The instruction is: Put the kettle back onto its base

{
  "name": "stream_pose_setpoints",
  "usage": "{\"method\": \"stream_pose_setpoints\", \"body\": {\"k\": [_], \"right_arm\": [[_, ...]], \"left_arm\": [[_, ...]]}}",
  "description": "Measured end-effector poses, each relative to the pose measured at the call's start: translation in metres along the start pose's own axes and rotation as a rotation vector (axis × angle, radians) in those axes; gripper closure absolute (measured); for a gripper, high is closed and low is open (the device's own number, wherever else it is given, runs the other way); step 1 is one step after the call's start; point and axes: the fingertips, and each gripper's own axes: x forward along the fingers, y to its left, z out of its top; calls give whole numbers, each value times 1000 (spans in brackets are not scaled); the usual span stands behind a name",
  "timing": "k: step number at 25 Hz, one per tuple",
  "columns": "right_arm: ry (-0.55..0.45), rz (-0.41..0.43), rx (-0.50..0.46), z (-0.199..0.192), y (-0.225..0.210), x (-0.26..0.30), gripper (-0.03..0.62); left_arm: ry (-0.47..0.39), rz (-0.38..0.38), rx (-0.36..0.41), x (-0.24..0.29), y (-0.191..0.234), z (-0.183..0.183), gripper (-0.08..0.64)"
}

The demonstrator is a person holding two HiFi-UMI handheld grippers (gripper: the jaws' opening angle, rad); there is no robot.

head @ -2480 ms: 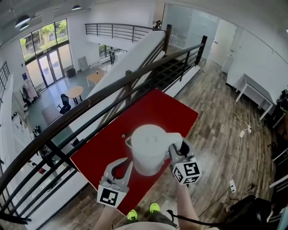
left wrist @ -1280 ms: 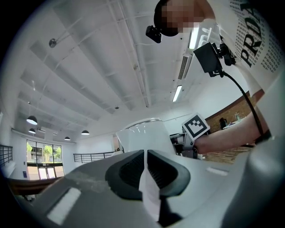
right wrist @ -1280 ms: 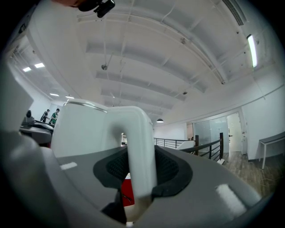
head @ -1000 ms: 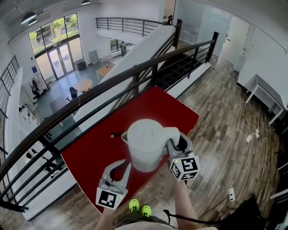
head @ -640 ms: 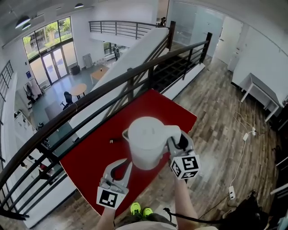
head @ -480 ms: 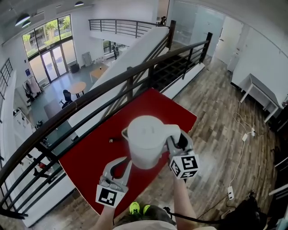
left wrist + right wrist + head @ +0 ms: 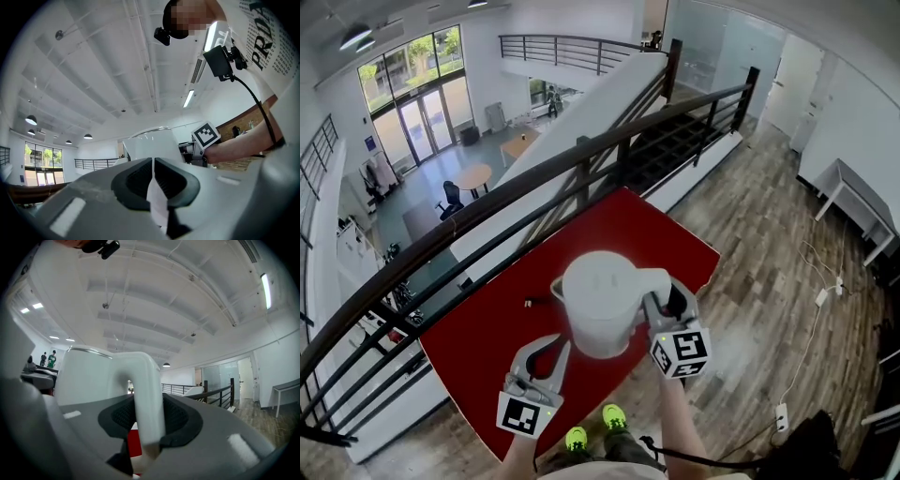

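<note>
The right tool (image 7: 666,305) is clenched on the curved white handle (image 7: 147,394) of the white plastic electric kettle (image 7: 600,300), pads pressed against both sides of the grip, and holds the pot upright above the red desk (image 7: 628,225). The left tool (image 7: 558,349), at the kettle's seven o'clock, has its pads closed on each other with nothing between them; it hangs just beside the kettle's wall without touching it.

Over the past couple of seconds the grip and the kettle's upright pose have stayed the same. What has changed is the ground beneath: the desk has slid under the kettle, and a small dark object (image 7: 528,303) on the red top, earlier level with the lid, now lies at the pot's nine o'clock — the kettle is being carried across, not yet lowered.

No base shows in any view; it may lie hidden under the kettle. The carry looks well along, yet the seating itself is probably still to come. Past the desk, at twelve o'clock, runs a dark metal railing (image 7: 487,220) — and a drop to the hall below.
</note>
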Motion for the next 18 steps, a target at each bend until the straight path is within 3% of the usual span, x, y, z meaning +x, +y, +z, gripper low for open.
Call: {"method": "stream_pose_setpoints", "body": {"k": [8,14,18], "right_arm": [[7,117,32,-31,-34,41,453],[22,178,42,-55,-39,53,451],[43,206,55,-77,-36,53,451]], "left_arm": [[46,101,17,52,-7,-20,552],[70,185,3,69,-12,-41,552],[62,199,-13,68,-20,-46,552]]}}
